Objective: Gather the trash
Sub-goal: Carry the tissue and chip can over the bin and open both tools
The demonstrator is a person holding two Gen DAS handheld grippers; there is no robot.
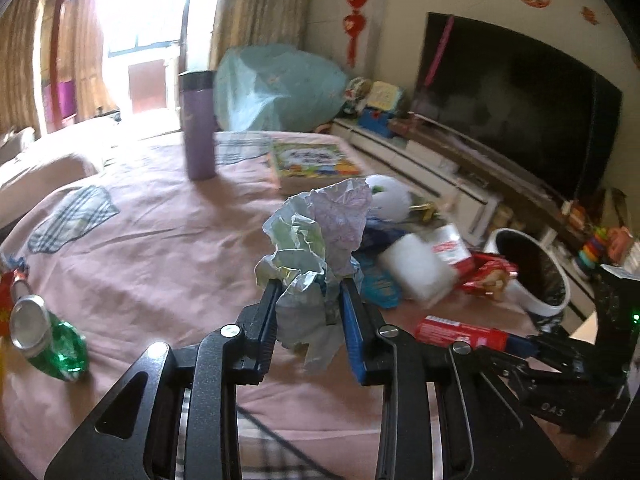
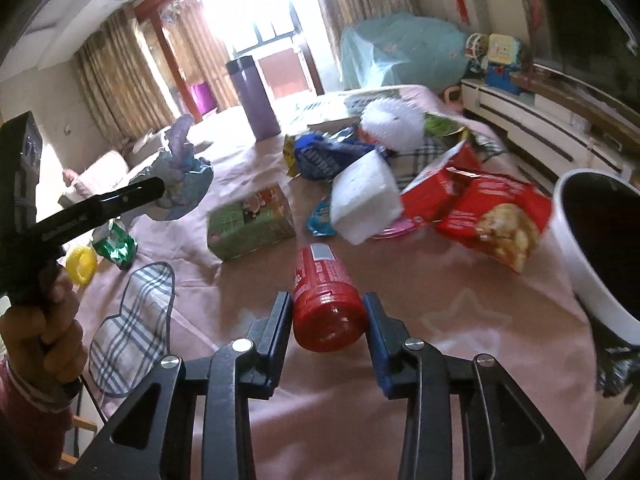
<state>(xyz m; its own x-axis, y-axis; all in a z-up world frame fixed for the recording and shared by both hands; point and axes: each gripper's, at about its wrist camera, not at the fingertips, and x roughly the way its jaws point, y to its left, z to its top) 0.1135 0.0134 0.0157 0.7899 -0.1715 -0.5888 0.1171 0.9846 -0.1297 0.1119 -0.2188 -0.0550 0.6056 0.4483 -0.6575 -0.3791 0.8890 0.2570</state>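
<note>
A bright living room with curtains and a dark TV (image 1: pixel 516 116) lies behind a bench under a pink cloth (image 1: pixel 160 240), strewn with litter.

At the left edge a green bottle (image 1: pixel 60 344) lies on its side, well apart from the rest. The left claw (image 1: pixel 308 300) is clamped on a wad (image 1: pixel 316 232) of crumpled wrapper, held above the cloth; the right wrist view shows it clear of the surface. The wad looks feather-light and soft: it will crush rather than slip, and loose tails hang below the pads, so a grip low on the bunched neck, as now, seems safest. It may cling to the pads on release.

Further right, a purple flask (image 1: pixel 198 124) stands upright, probably not trash. A green box (image 2: pixel 250 226), a blue bag (image 2: pixel 324 156) and a white block (image 2: pixel 366 200) lie in the middle pile, with red snack bags (image 2: pixel 496 220) just beside a white bin (image 2: pixel 588 256) at the bench's right edge.

The right claw (image 2: pixel 328 320) is closed across a red can (image 2: pixel 324 300), pads on its round sides near the base. The can looks stiff, smooth and light if empty; being round and glossy, it could roll or slide out, so a squeeze across the middle of the body seems better than one at the end.
</note>
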